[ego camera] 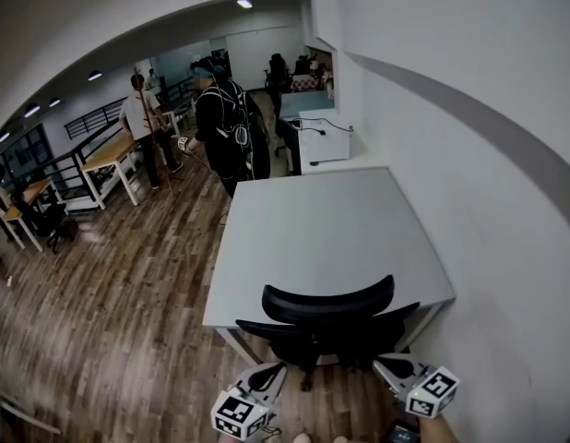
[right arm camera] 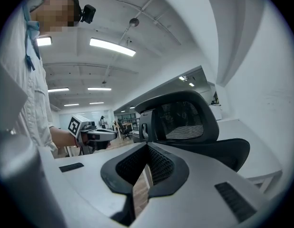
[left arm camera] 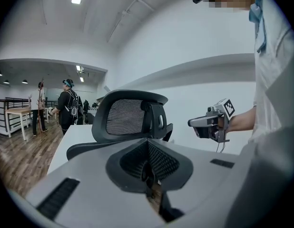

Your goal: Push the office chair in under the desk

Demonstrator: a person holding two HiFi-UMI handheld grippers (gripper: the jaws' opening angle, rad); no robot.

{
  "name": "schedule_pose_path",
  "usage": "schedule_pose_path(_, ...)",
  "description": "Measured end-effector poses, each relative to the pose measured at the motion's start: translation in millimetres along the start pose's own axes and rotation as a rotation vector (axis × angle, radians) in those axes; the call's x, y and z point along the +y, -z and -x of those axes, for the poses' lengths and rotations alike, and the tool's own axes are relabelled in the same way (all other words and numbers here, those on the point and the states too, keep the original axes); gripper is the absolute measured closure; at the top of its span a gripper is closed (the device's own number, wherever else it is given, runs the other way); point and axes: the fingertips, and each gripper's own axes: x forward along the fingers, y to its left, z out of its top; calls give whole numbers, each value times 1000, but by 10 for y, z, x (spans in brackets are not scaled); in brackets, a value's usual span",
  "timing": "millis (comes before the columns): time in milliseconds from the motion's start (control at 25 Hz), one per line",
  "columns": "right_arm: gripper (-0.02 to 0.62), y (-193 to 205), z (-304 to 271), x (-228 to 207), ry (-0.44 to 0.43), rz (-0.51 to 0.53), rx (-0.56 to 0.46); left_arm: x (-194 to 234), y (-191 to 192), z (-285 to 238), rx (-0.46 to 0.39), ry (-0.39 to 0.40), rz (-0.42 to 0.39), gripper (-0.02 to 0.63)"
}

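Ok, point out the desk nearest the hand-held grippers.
The white desk straight ahead, with the black chair at its near edge. The wood-topped desks stand far off on the left.

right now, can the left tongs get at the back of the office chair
Probably yes: the left tongs, shut and empty, point at the back of the office chair, with only open air between them.

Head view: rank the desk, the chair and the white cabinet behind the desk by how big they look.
1. desk
2. chair
3. white cabinet, smallest, but it stands farthest away, so that may mislead.
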Motion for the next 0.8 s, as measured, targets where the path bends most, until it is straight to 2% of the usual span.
schedule_pose_path(160, 563, -16, -6, 53, -20, -7, 2, -35, -13, -3, 10, 24, 8, 604)
schedule_pose_path(800, 563, -113, 24, 54, -8, -9, -11, -81, -69, 0, 14, 51, 11, 604)
